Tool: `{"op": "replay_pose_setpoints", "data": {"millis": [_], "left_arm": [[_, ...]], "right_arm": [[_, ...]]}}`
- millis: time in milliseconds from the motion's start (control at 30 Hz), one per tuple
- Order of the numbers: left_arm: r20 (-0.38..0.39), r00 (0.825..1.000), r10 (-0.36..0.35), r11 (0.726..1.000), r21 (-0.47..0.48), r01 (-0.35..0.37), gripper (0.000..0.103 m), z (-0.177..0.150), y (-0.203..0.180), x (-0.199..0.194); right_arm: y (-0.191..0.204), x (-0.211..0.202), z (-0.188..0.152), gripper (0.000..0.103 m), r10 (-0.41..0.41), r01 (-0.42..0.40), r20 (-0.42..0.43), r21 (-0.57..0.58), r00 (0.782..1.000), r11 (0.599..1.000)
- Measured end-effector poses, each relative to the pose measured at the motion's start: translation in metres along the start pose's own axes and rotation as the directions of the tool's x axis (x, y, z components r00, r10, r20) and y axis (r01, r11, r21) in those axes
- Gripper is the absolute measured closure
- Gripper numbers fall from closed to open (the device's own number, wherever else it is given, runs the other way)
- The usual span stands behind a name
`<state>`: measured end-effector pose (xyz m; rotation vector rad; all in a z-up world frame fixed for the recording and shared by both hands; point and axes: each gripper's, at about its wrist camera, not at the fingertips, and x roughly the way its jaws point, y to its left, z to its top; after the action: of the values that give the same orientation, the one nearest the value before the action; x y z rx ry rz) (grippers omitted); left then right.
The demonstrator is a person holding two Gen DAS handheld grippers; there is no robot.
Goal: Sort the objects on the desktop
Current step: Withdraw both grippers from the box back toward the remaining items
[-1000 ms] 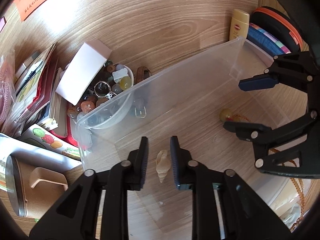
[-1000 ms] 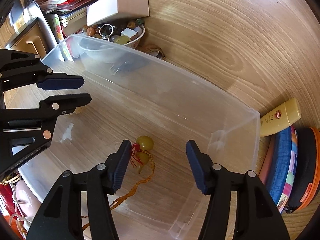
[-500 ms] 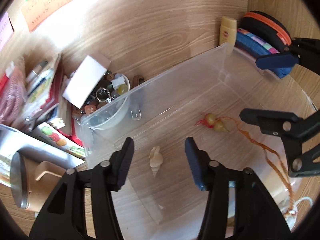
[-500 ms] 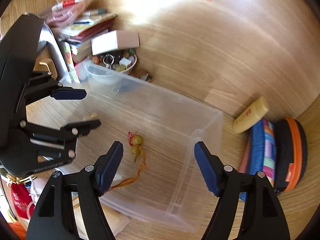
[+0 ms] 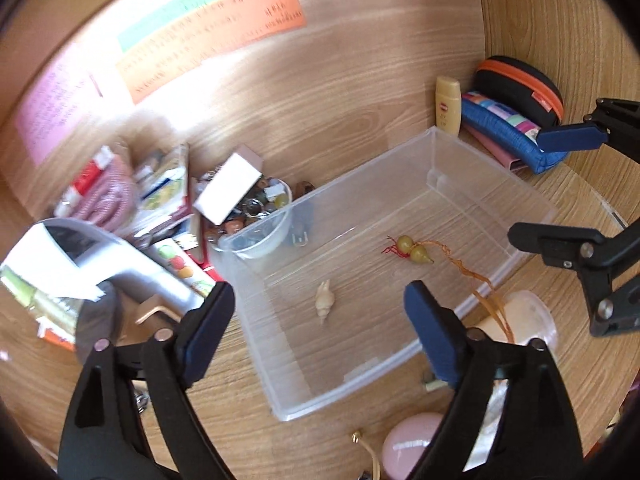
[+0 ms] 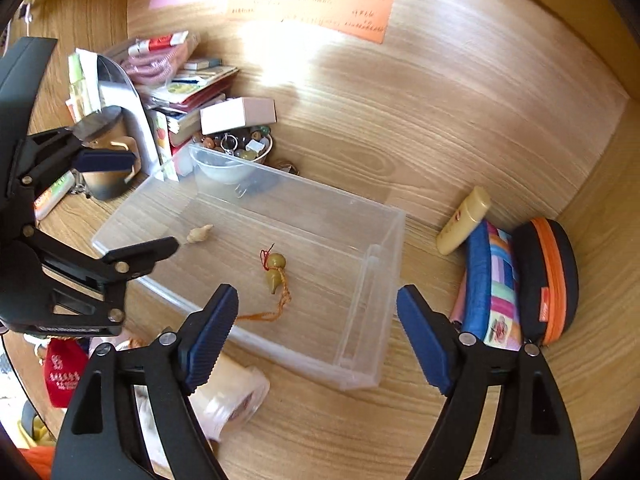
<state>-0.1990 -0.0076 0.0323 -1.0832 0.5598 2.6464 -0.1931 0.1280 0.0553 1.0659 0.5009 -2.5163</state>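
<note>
A clear plastic box (image 5: 492,168) (image 6: 384,280) stands on the wooden desk. Inside it lie a small cream shell (image 5: 325,300) (image 6: 199,233) and a yellow gourd charm (image 5: 416,251) (image 6: 275,270) with an orange tassel cord that hangs over the box's rim. My left gripper (image 5: 320,328) is open and empty, held above the box's near-left end. My right gripper (image 6: 318,332) is open and empty, above the box's near side. Each gripper shows in the other's view, the right one (image 5: 556,184) and the left one (image 6: 120,204).
A bowl of beads (image 5: 256,220) (image 6: 236,156) with a white box on it sits behind the clear box. Books and packets pile at the left. A yellow tube (image 6: 464,220), a blue pouch (image 6: 496,280) and a black-orange case (image 6: 548,280) lie right. A pink object (image 5: 412,444) lies near.
Both grippers have risen up and back out of the box and opened wide. The left let go of the shell, which stays on the box floor beside the gourd charm.
</note>
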Motion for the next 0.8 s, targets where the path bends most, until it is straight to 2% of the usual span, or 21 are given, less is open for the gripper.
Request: {"op": "replay_pose_setpoints", "data": {"millis": [267,467,633,800], "left_arm": [[0.041,0.999,0.035,0.998,-0.049,-0.033,0.009,-0.023,0.006,-0.04],[0.045,0.997,0.059,0.995,-0.078,-0.055,0.008,-0.05,0.019,-0.062],[0.043,0.997,0.068,0.995,-0.08,-0.064,0.007,-0.081,0.023,-0.076],[0.028,0.996,0.088,0.994,-0.075,-0.085,0.007,-0.113,0.026,-0.08]], "right_arm": [[0.006,-0.028,-0.016,0.023,0.027,-0.028,0.069,0.002,0.997,1.0],[0.004,-0.047,-0.03,0.022,0.052,-0.056,0.105,0.033,0.993,0.998],[0.017,-0.061,-0.048,0.022,0.006,-0.006,0.147,-0.001,0.989,1.0],[0.04,-0.065,-0.066,0.017,0.025,-0.02,0.152,-0.036,0.988,0.999]]}}
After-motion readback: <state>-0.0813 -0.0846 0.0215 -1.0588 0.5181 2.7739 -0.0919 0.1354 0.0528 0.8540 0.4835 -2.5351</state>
